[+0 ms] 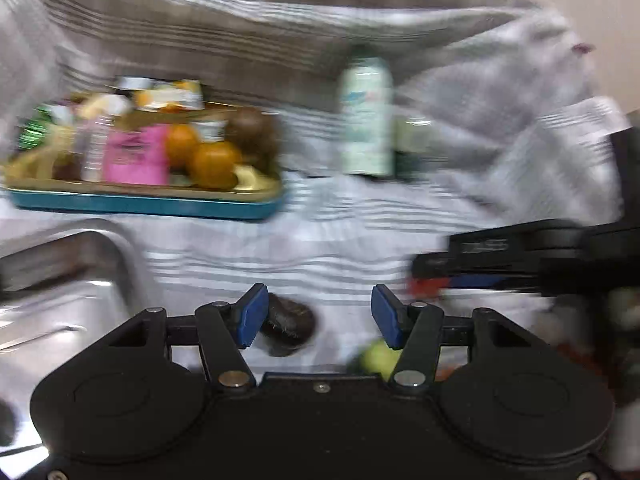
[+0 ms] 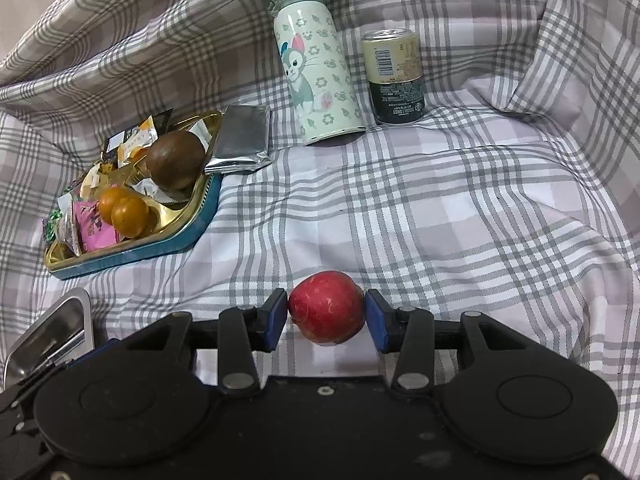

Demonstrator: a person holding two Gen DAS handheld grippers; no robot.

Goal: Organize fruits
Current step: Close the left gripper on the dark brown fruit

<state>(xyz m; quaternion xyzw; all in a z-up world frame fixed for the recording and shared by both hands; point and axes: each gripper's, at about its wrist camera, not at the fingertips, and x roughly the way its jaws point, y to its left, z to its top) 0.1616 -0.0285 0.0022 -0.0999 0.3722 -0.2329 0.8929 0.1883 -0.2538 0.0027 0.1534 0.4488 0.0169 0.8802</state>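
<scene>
My right gripper (image 2: pixel 326 322) clamps a round red apple (image 2: pixel 326 306) over the grey plaid cloth (image 2: pixel 440 208). My left gripper (image 1: pixel 316 316) gapes wide, empty, dark brown fruit (image 1: pixel 288 330) beside its left pad; blue-rimmed gold tray (image 2: pixel 176 240) of fruit beyond.

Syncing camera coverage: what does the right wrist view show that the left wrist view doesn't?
Right wrist only: the right gripper shut on a red apple, and a silver foil packet beside the tray.

Left wrist only, blurred: the open left gripper, a dark brown fruit by its left finger, and a green fruit below.

Both: blue tin tray of snacks and fruit, cat-print bottle, can, steel tray, plaid cloth.
</scene>
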